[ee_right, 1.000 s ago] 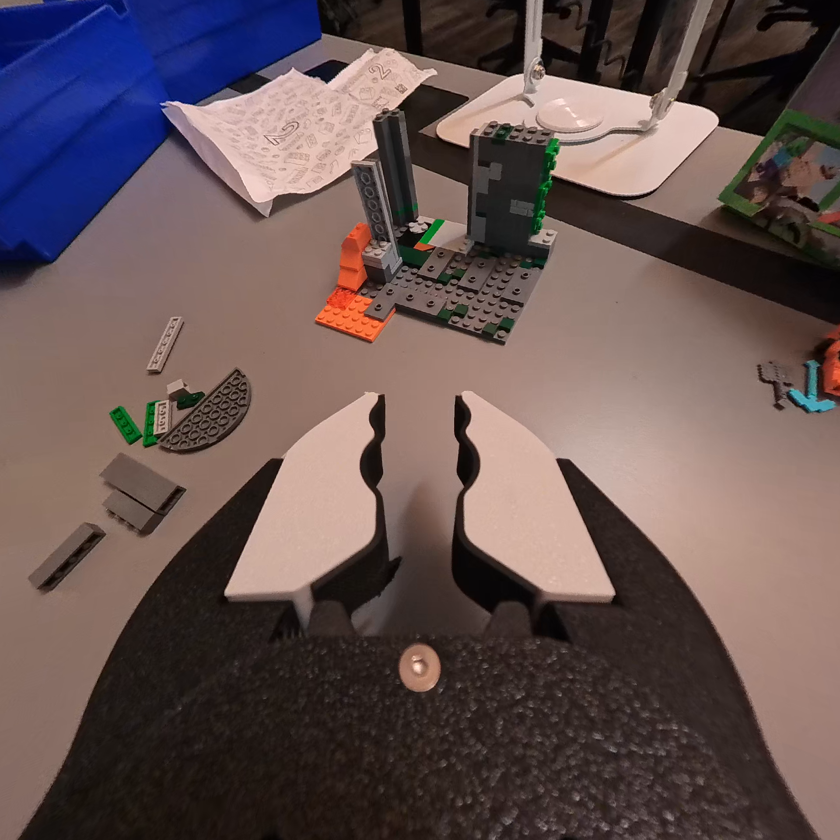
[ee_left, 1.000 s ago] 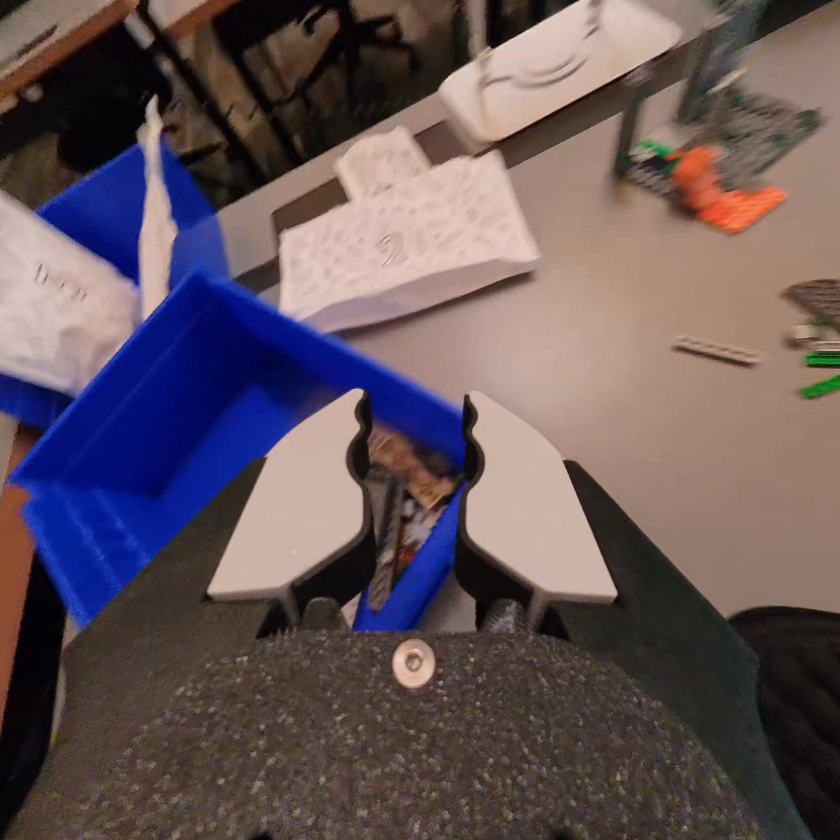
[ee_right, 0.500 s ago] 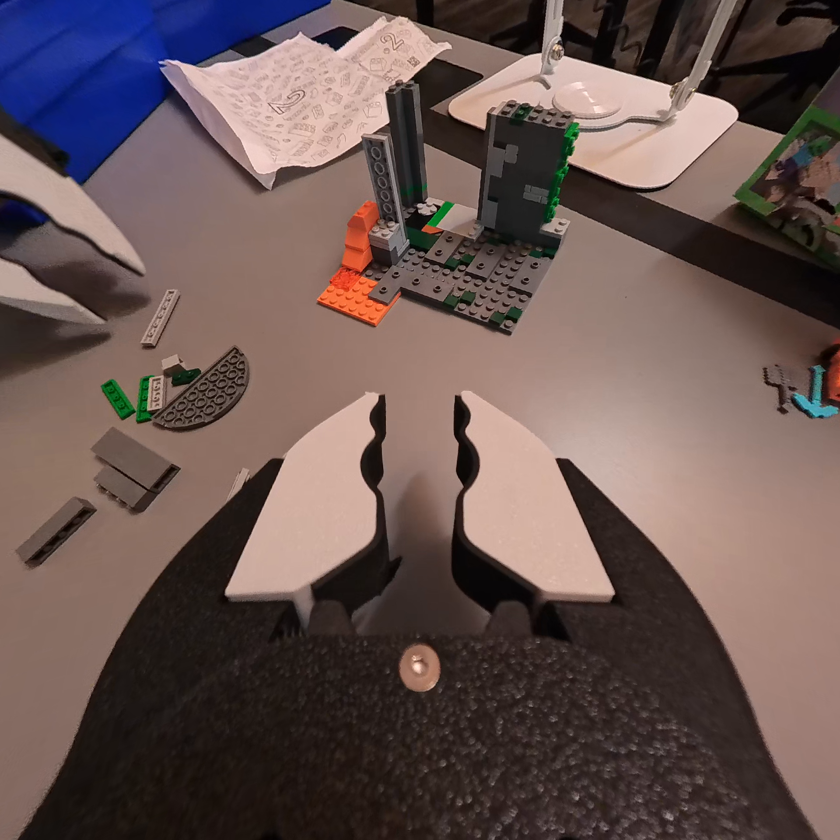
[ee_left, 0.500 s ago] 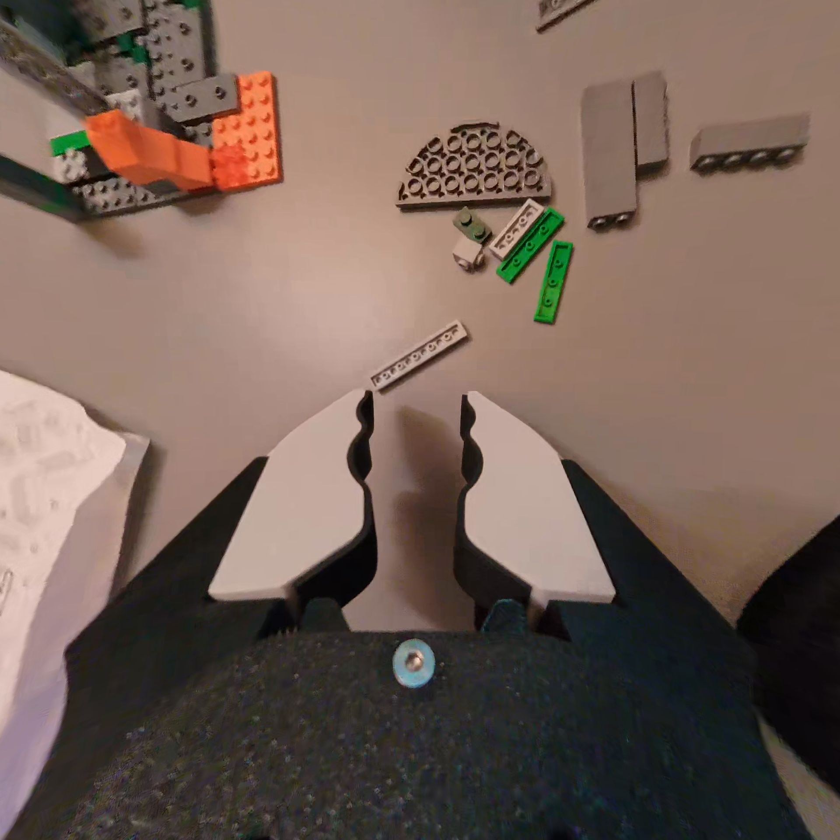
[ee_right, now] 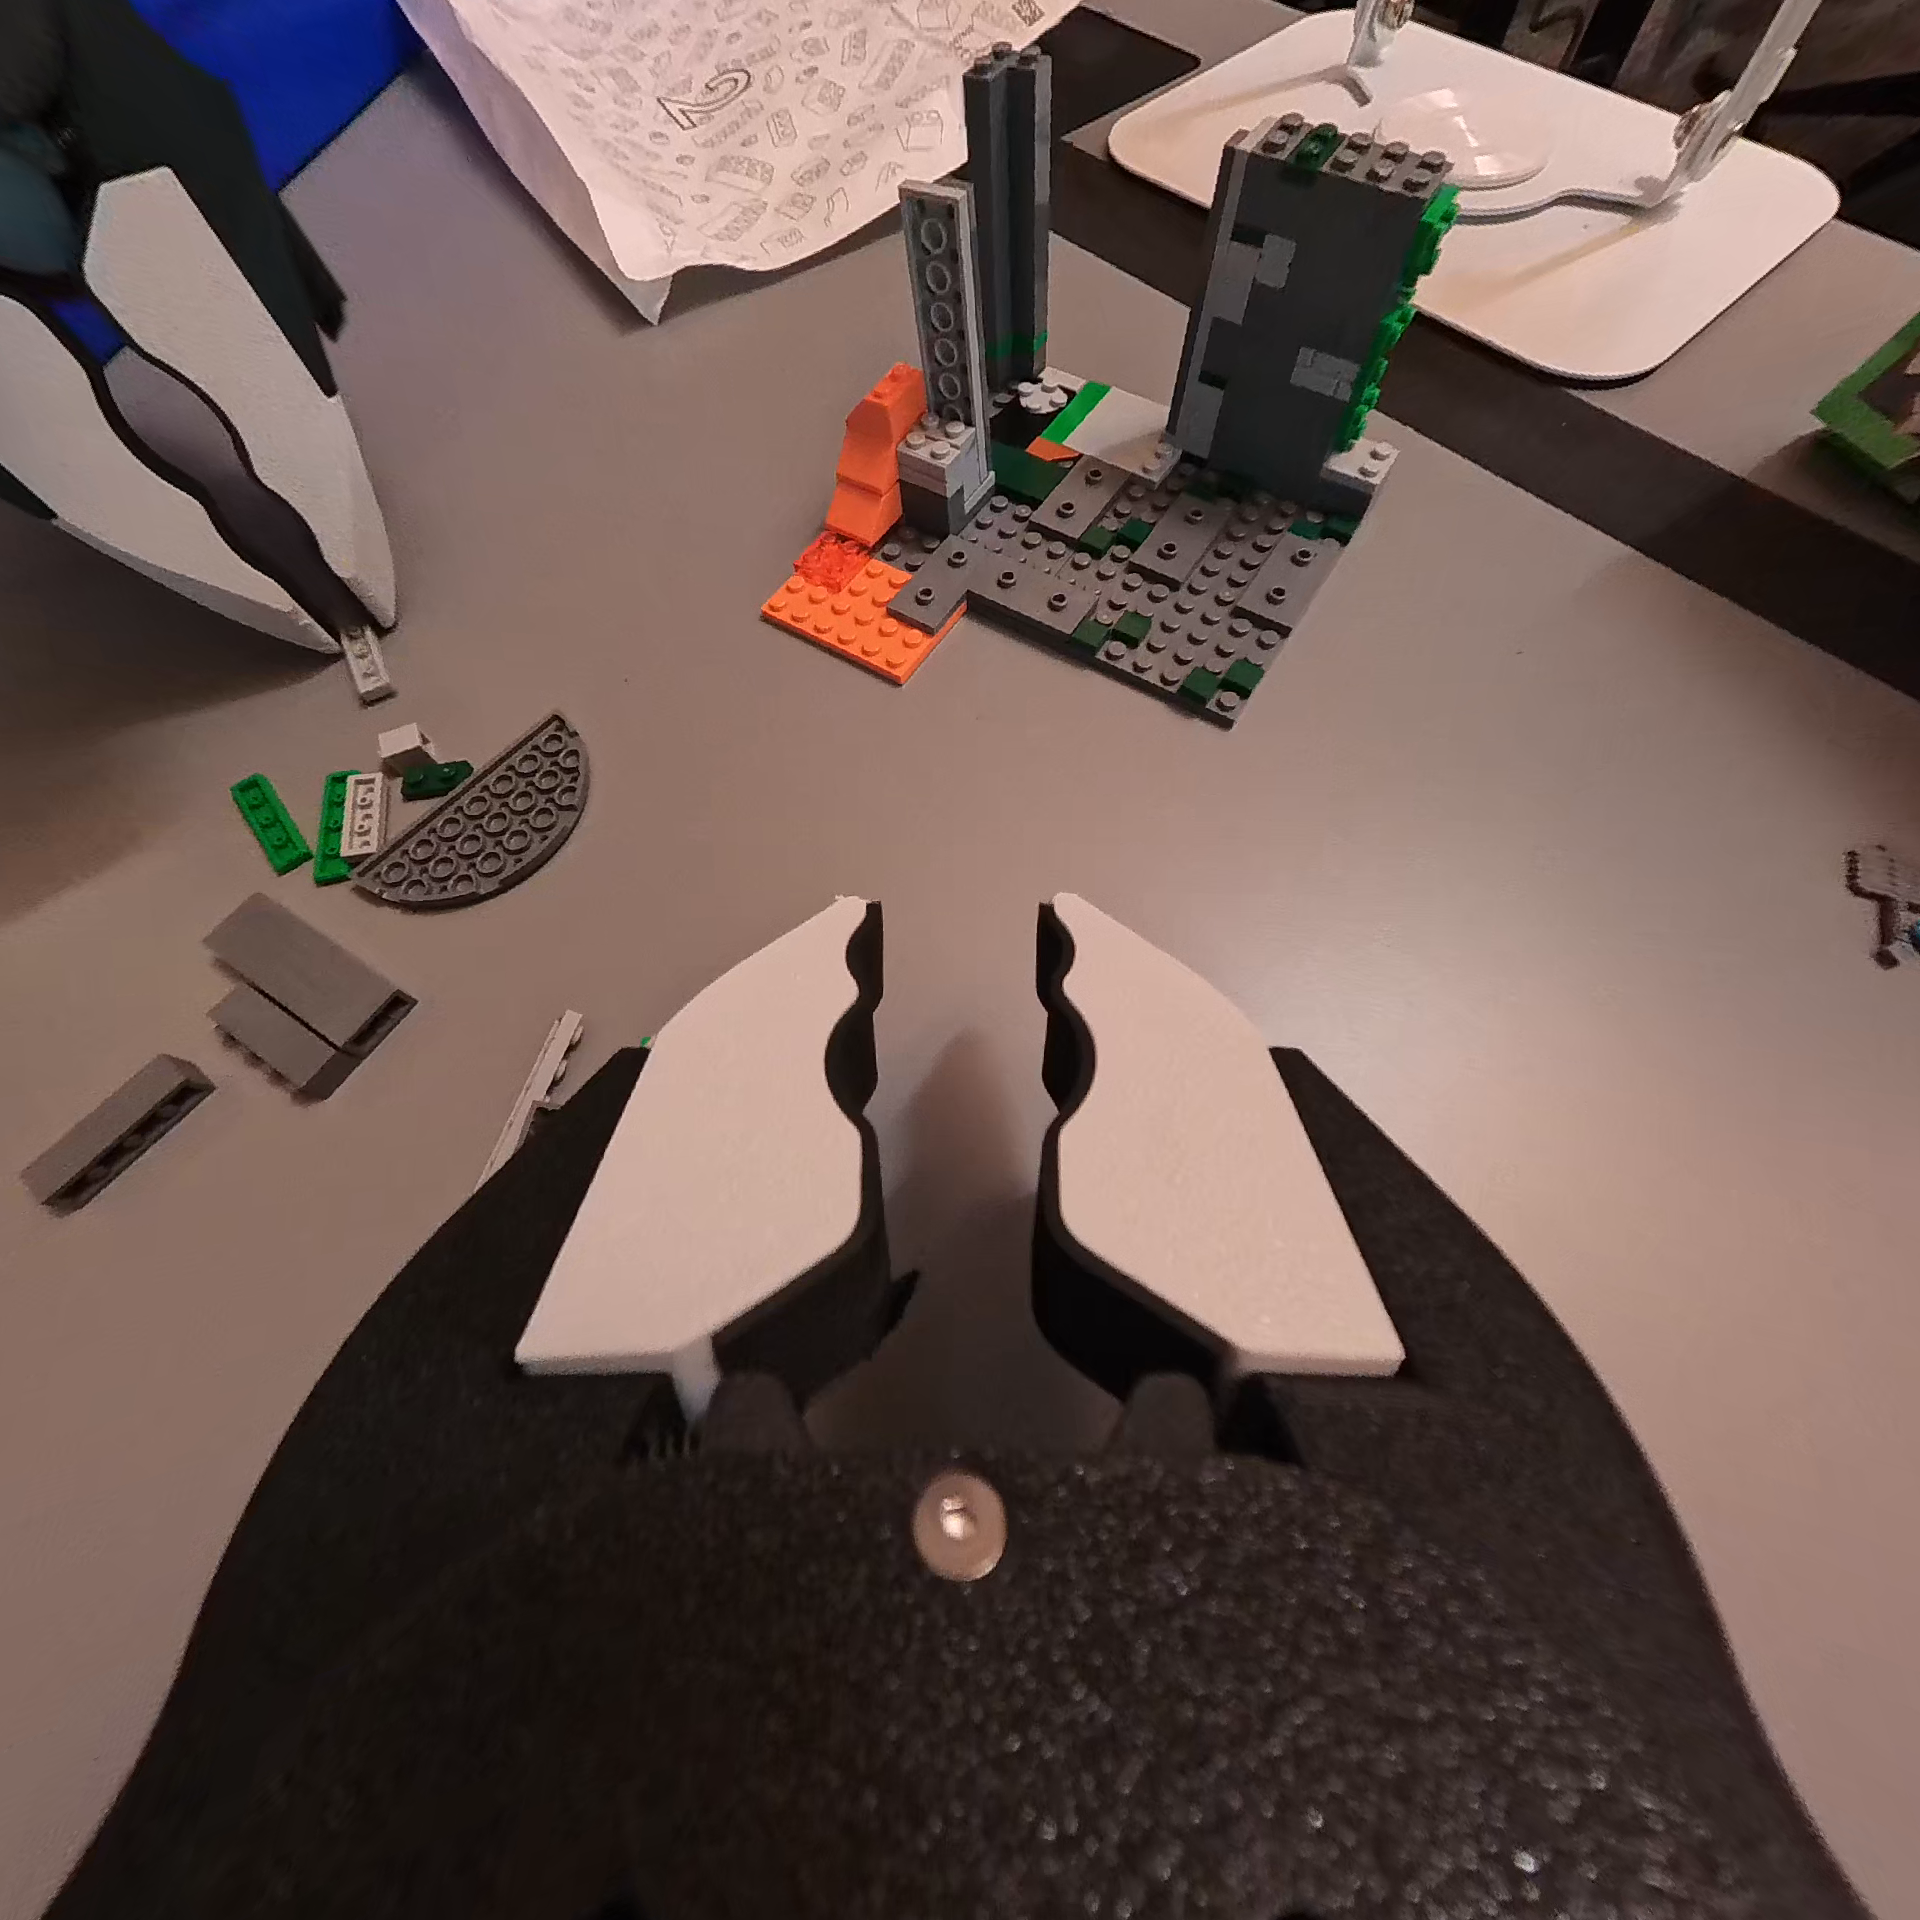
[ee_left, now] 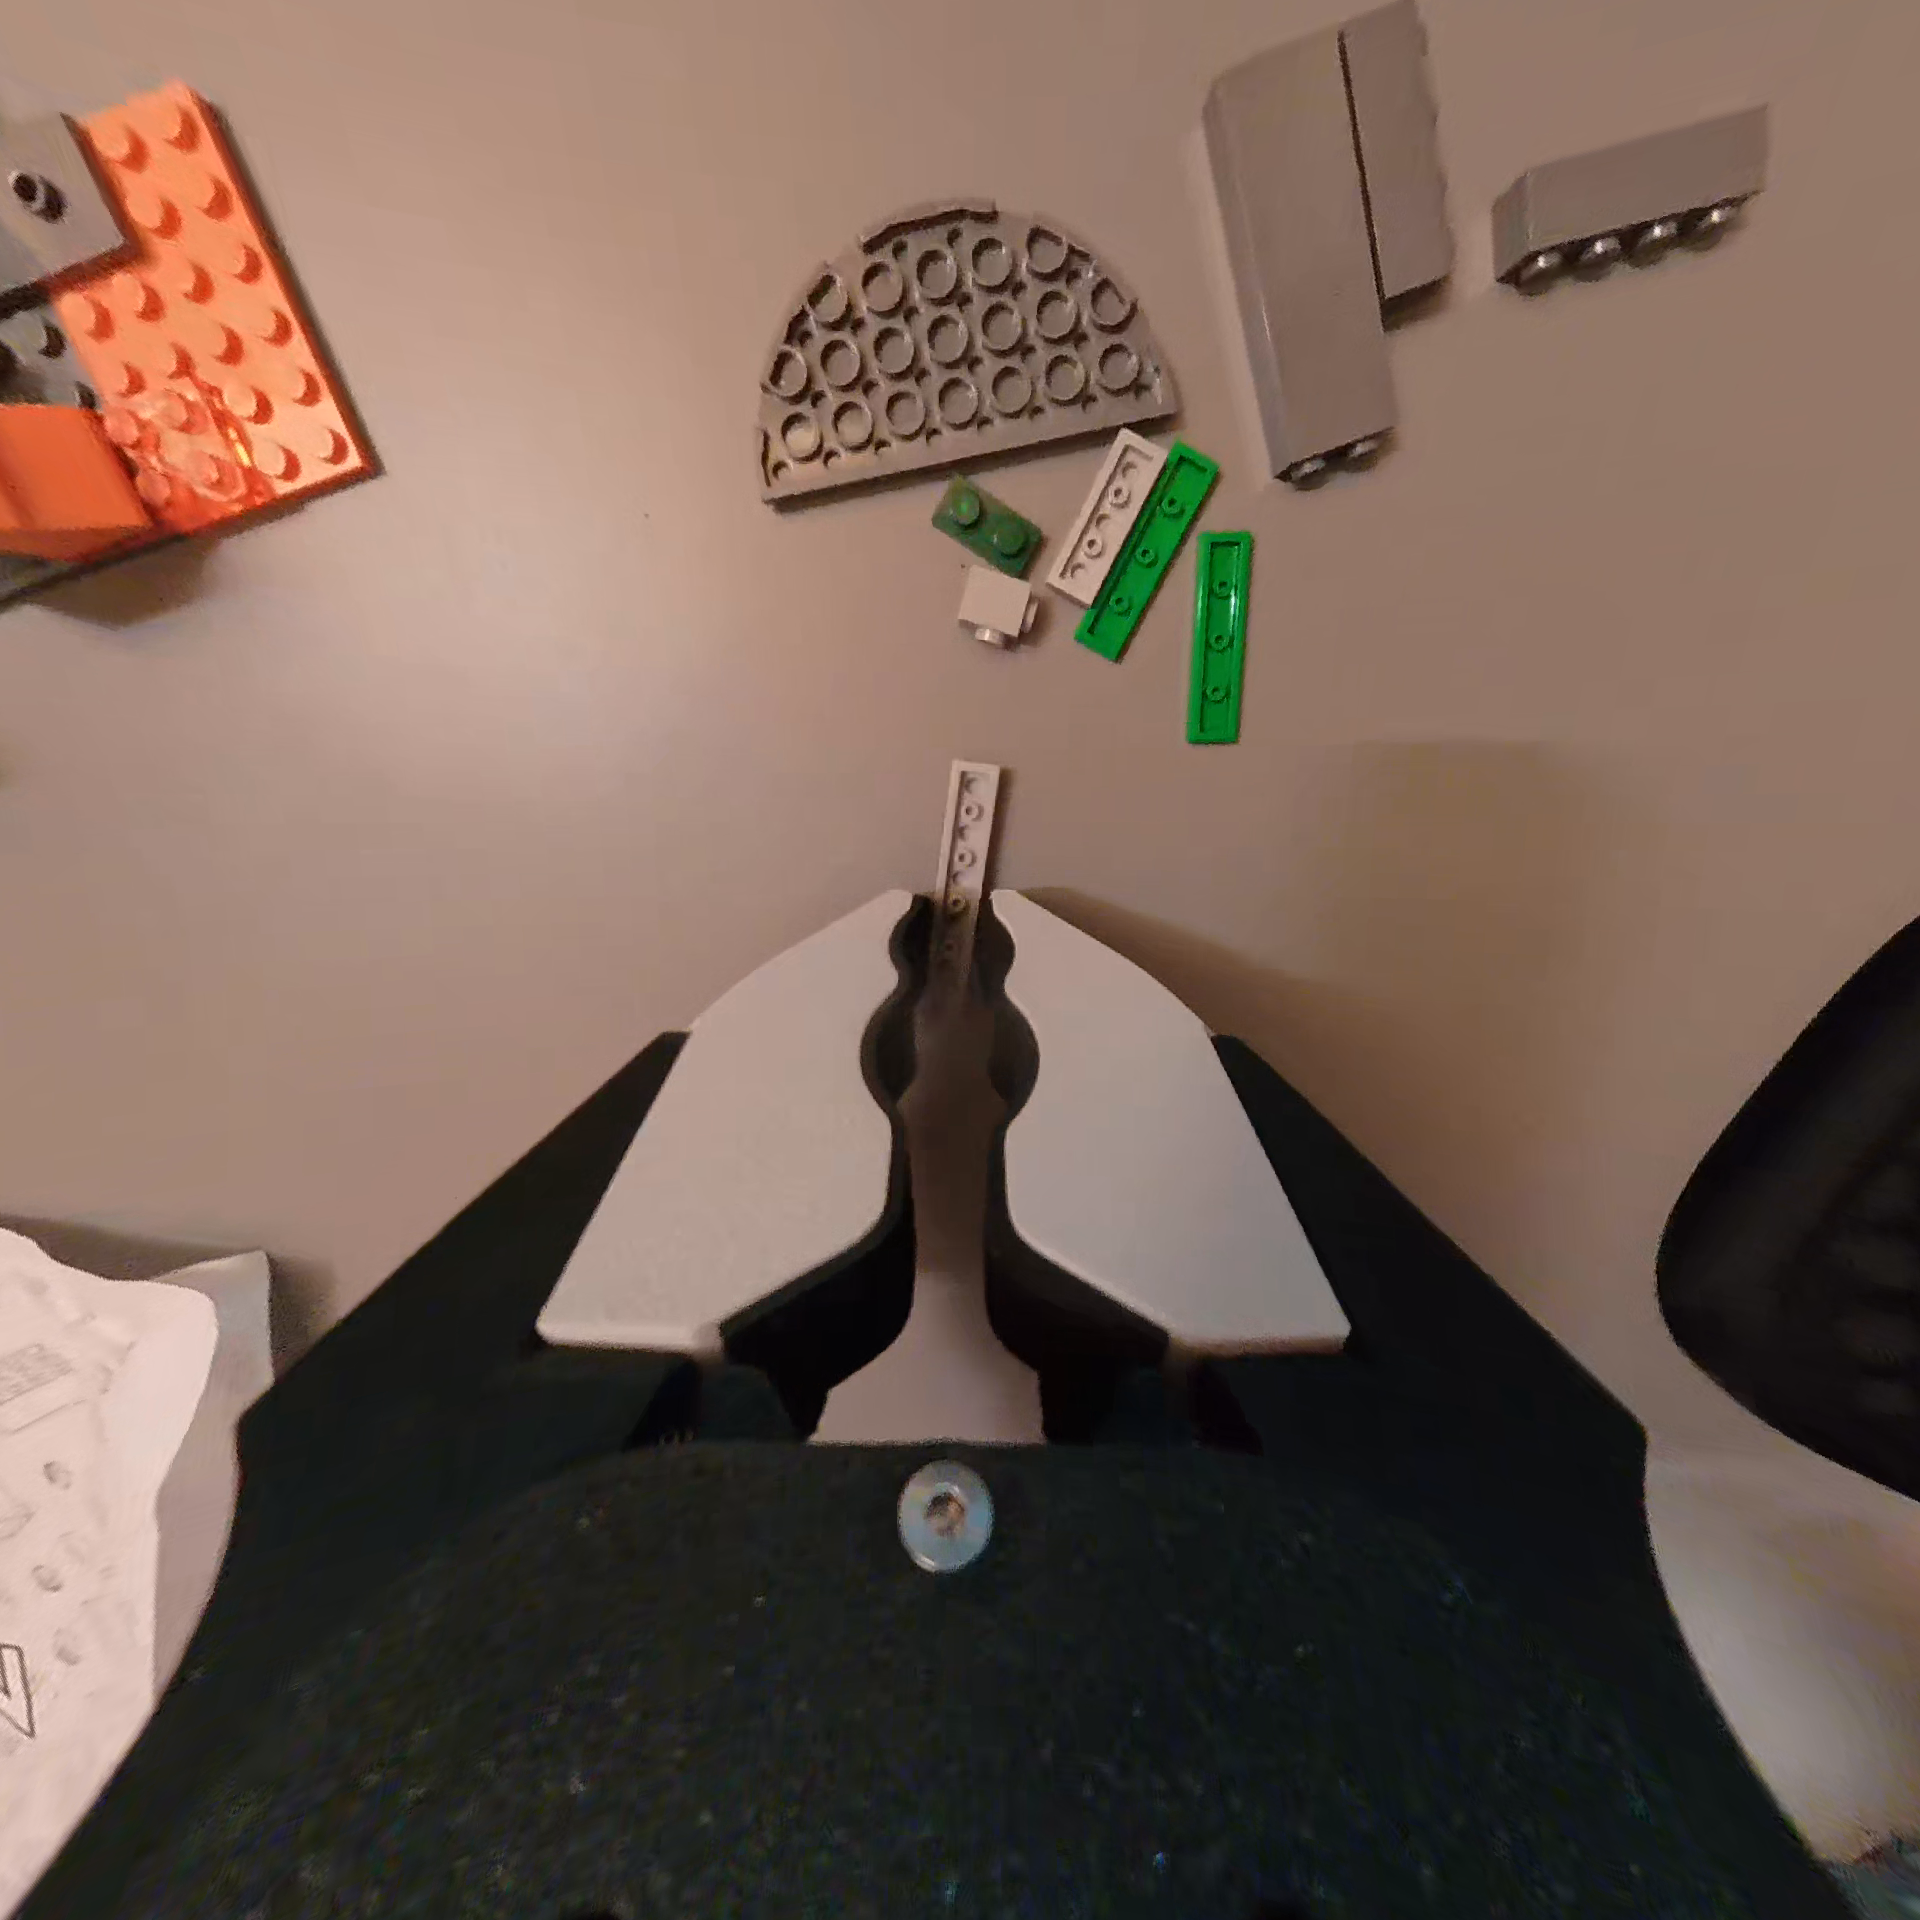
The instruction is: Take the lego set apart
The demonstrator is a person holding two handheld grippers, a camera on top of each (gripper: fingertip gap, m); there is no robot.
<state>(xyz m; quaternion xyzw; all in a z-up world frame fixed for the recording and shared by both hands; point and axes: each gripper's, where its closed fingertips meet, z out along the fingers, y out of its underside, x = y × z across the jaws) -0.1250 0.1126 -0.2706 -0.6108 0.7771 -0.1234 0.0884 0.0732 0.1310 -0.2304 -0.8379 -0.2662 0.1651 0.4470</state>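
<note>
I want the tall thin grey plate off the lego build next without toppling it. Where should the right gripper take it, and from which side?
Probably near the top of the tall thin grey plate, where it stands free. Come from above with the open right gripper, pinching its thin faces: lower down, the orange bricks and dark column crowd it.

Thin grey plate (ee_left: 970,831): near end hidden between left tongs (ee_left: 952,904); lego build (ee_left: 156,332) cut off by left edge
</note>
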